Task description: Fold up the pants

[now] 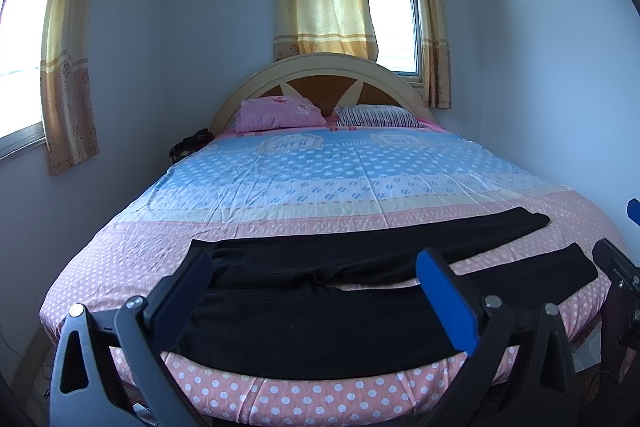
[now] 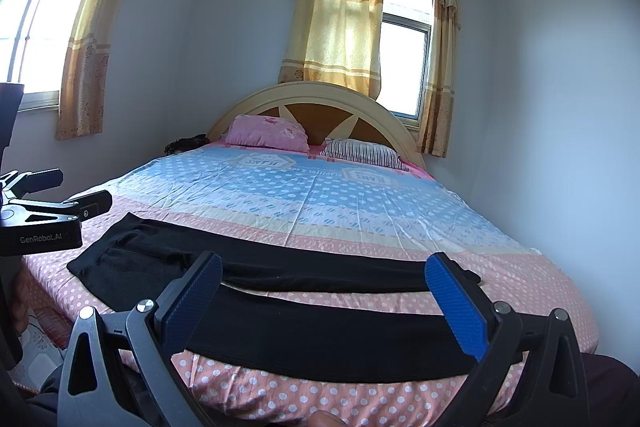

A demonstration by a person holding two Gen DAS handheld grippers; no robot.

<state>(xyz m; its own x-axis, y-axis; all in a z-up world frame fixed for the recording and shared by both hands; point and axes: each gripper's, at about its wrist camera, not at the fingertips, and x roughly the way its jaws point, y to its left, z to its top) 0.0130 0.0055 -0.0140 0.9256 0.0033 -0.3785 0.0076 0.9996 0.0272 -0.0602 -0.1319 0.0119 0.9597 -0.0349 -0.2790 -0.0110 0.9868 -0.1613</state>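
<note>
A home bedroom: made bed (image 1: 320, 179) with pillows (image 1: 280, 115) at twelve o'clock, arched headboard (image 1: 320, 67), curtained windows (image 1: 392, 7).

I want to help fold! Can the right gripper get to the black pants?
Probably yes. The right gripper is open just above the pants, which lie flat at the bed's near edge, with nothing between.

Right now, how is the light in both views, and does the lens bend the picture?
Left wrist view: daylight blows out the window, the black pants show almost no texture, and the bed edge curves strongly. Right wrist view: the same glare and barrel distortion, with dark corners.
</note>
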